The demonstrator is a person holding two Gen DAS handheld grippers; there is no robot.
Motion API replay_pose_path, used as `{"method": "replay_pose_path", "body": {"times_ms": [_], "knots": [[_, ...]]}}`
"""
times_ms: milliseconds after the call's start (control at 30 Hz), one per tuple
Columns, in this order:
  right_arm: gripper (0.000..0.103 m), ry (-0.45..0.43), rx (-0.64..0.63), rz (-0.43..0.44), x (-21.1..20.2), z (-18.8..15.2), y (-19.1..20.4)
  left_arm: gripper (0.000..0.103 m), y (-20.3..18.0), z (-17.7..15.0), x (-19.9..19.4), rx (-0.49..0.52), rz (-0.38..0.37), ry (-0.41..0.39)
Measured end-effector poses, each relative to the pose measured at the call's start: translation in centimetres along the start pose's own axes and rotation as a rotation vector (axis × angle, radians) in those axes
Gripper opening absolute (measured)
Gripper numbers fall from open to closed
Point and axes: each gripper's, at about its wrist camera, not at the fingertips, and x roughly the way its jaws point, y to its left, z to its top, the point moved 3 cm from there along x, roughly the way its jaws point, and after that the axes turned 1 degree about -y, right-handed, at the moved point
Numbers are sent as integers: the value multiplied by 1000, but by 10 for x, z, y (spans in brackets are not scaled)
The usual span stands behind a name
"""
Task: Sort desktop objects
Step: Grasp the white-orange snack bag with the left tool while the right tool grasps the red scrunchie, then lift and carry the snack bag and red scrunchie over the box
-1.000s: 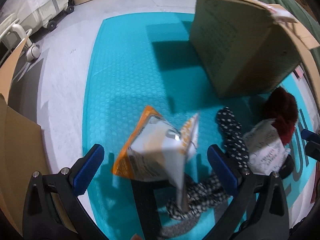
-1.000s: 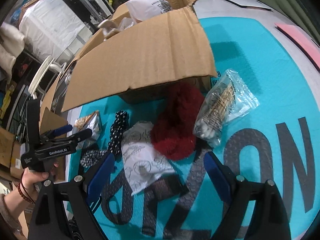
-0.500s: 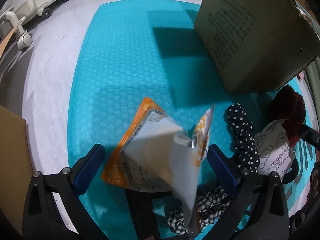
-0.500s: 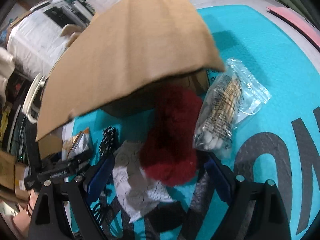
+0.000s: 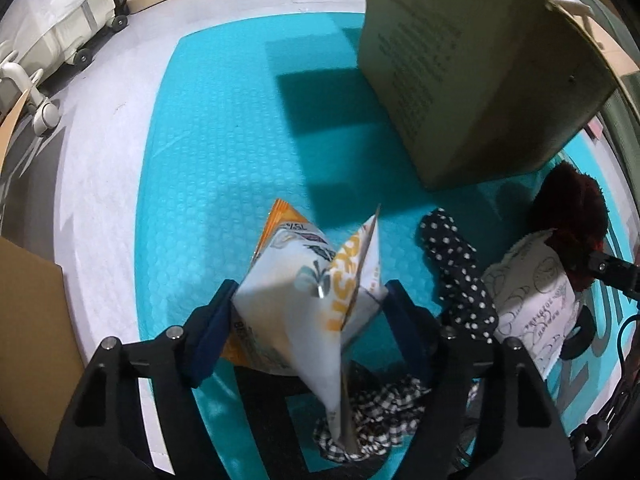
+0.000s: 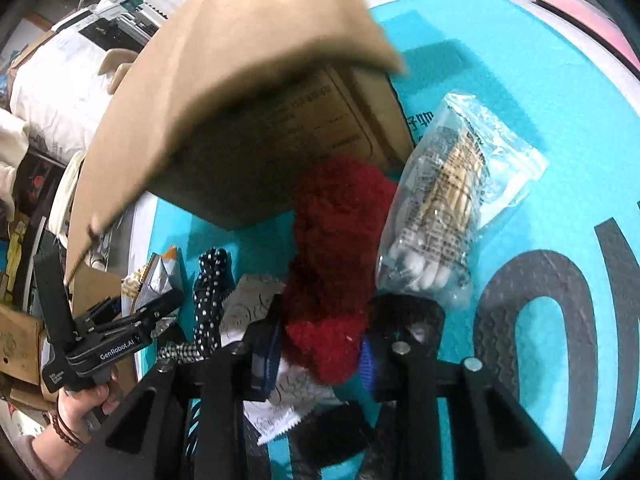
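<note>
1. Judging the sort as barely begun, we have two items gripped and the others loose on the turquoise bubble-textured mat (image 5: 208,152).
2. Nearest, our left gripper (image 5: 308,316) has its blue pads pressed against both sides of a white-and-orange crinkled foil snack packet (image 5: 304,292). The packet looks puffed and stiff-seamed, tilted with one edge pointing down toward a black-and-white gingham scrunchie (image 5: 380,412) just below the fingers.
3. Our right gripper (image 6: 318,354) is closed on the lower end of a dark red fuzzy yarn-like bundle (image 6: 336,248); it looks soft and shaggy, so we expect it to compress in the grip.
4. Beside that gripper, under its left finger, lies a white printed paper sachet (image 6: 256,312). Further left is a black white-dotted fabric band (image 6: 210,292).
5. Ahead and to the right of it rests a clear crinkled plastic bag of pale sticks (image 6: 448,208), untouched.
6. Farthest, behind the red bundle, stands the brown cardboard box (image 6: 248,92) with its flap hanging forward, probably the destination. None of what lies on the mat is in it yet.
</note>
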Motion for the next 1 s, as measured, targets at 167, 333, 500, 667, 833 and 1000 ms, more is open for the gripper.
{"method": "replay_pose_path", "body": {"times_ms": [167,333,500,667,833,1000], "knots": [[24,-24,-9,8,-11,-5,-2,62,-1,-8,-9,-26,-37,9],[22,-47,-20,22,-24,-6,-2,61,-5,-19,-31,-23,-44,-3],[22,-55,-63,20,-37,-5,5,61,-2,-19,-50,-39,-58,-16],[22,-62,-79,33,-56,-7,8,61,-4,-22,-69,-35,-54,-20],[22,-62,-89,48,-72,-18,17,61,-10,-23,-78,-11,-49,-22],[22,-61,-96,62,-90,-28,21,61,-21,-30,-96,20,-55,-29]]}}
